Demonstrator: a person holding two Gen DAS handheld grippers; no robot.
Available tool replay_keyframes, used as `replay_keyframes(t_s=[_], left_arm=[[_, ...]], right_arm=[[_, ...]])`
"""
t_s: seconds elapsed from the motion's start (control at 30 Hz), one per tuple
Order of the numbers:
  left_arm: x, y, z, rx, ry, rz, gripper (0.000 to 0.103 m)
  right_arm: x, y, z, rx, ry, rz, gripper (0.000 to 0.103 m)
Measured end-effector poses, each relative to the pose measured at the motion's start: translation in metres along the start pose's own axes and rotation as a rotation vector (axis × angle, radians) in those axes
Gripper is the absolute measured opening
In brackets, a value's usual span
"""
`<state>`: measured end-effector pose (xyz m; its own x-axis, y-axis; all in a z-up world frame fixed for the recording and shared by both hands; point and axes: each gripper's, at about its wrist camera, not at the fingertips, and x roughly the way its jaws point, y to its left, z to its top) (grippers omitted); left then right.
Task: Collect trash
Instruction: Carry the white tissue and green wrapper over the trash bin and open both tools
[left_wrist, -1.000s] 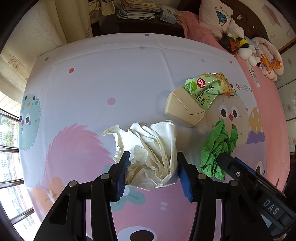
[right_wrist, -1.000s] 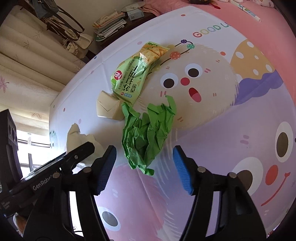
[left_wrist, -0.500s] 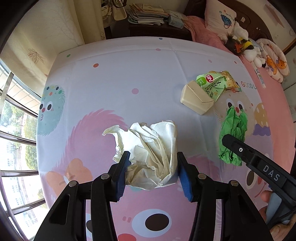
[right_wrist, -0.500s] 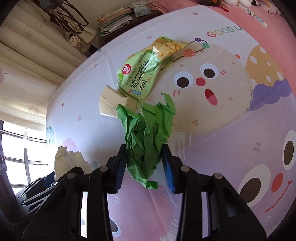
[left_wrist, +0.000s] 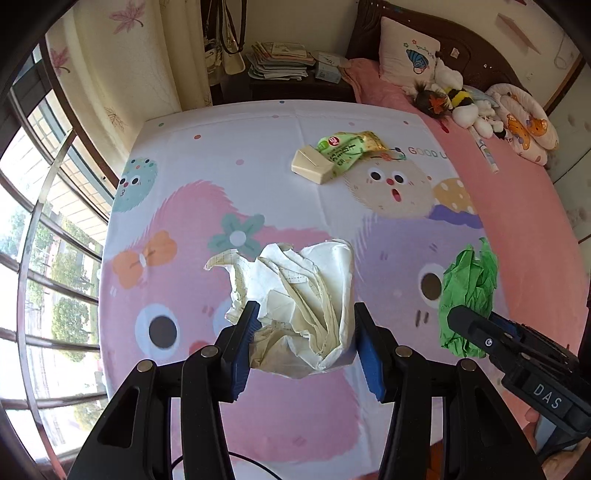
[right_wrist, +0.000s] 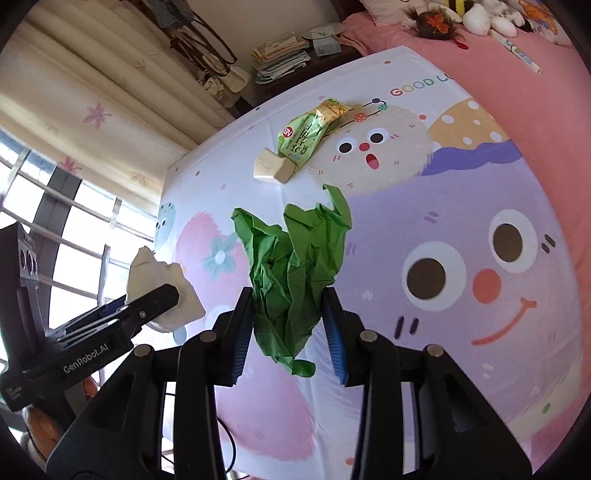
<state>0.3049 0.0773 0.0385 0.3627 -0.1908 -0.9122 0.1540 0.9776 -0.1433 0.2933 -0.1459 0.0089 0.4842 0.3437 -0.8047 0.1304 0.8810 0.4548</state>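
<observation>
Left hand-held gripper (left_wrist: 303, 332) clamps crumpled cream paper (left_wrist: 299, 295); right hand-held gripper (right_wrist: 290, 321) pinches wrinkled, seemingly thin green paper (right_wrist: 291, 266).

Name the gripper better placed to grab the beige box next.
Neither is free: the left gripper clamps crumpled white paper, the right gripper green paper. The beige box lies nearer the right, in both views.

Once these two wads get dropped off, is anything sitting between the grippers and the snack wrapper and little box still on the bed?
Nothing visible. The bedsheet lies bare between the grippers and the snack wrapper and beige box. For now the left gripper grips crumpled white paper, the right gripper crumpled green paper.
</observation>
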Motion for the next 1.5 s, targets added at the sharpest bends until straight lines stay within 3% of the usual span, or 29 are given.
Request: replay_keyframes(t_s=[0.2, 0.37, 0.53, 0.67, 0.8, 1.0, 1.3, 1.5], left_arm=[[-0.047, -0.043, -0.101, -0.039, -0.040, 0.007, 0.050], [-0.066, -0.075, -0.189, -0.065, -0.011, -0.010, 0.050], [-0.069, -0.100, -0.261, -0.043, 0.046, -0.026, 0.051], [-0.051, -0.112, -0.304, -0.014, 0.122, -0.047, 0.051], [-0.012, -0.116, -0.340, 0.042, 0.212, -0.038, 0.051], [0.083, -0.103, -0.391, 0.009, 0.323, -0.123, 0.051], [0.244, -0.082, -0.447, 0.008, 0.355, -0.047, 0.052], [0.300, -0.078, -0.451, 0.007, 0.379, -0.026, 0.057]], right_arm=[[-0.080, -0.018, -0.070, -0.168, -0.010, 0.056, 0.033], [-0.137, -0.047, -0.133, -0.256, -0.019, 0.070, 0.033], [-0.164, -0.083, -0.190, -0.254, 0.042, 0.072, 0.033], [-0.161, -0.103, -0.236, -0.294, 0.098, 0.053, 0.033], [-0.134, -0.123, -0.276, -0.253, 0.164, 0.032, 0.033], [-0.055, -0.166, -0.334, -0.160, 0.269, -0.041, 0.033], [0.111, -0.242, -0.402, -0.086, 0.347, -0.122, 0.034], [0.191, -0.284, -0.423, -0.045, 0.377, -0.112, 0.034]])
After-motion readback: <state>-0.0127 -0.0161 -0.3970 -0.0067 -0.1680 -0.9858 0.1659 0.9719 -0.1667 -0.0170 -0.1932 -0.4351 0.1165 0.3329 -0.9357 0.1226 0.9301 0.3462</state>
